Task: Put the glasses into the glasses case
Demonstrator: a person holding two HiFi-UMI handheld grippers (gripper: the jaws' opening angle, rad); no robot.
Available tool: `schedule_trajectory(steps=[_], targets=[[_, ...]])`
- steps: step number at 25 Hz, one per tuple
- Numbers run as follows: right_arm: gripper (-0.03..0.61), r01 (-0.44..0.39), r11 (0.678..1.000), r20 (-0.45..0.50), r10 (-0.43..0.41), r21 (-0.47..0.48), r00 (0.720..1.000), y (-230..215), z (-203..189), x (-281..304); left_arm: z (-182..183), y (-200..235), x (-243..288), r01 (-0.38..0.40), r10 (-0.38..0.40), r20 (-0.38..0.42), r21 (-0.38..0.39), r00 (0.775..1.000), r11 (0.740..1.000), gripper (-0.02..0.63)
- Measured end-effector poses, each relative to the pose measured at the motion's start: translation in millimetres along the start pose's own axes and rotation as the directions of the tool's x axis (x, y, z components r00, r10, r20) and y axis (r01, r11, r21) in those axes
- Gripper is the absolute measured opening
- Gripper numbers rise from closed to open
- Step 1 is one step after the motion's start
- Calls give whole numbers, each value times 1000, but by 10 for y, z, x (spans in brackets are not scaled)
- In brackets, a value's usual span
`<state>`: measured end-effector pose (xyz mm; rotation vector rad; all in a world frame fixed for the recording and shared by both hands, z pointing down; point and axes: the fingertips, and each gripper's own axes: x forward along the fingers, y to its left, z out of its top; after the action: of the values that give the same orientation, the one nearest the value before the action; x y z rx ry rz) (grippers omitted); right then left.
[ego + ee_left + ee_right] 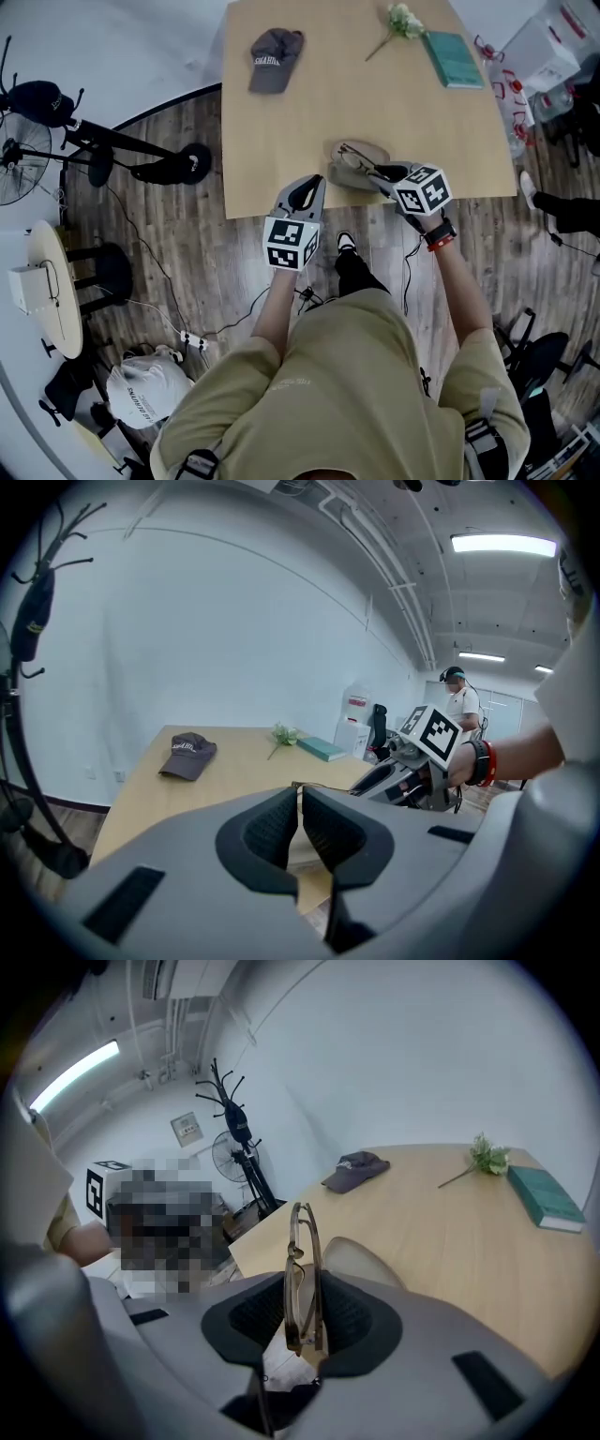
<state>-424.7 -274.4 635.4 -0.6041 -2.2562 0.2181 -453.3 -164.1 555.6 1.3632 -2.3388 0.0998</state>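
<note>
The right hand-held gripper [302,1321] has its jaws clamped on folded glasses [290,1279], which stand upright between the pads. Just past them a beige glasses case [361,1260] lies near the table [450,1232] edge. Farther off are a cap [356,1171], a flower sprig [483,1159] and a green book [544,1199].

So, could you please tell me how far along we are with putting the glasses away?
Done: the glasses are picked up, folded, clamped in the right hand-held gripper. In hand: they hang over the glasses case at the near edge of the table. Still to do: lowering them in and letting go; the left hand-held gripper is shut and empty.
</note>
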Motion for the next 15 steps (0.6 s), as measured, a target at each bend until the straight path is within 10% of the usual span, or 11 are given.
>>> schedule_trajectory(steps=[15], targets=[[118,-282,951,-185,302,125,935,-197,-123,505,-155,145,173,11,-10,-42,14,999,1000,35]])
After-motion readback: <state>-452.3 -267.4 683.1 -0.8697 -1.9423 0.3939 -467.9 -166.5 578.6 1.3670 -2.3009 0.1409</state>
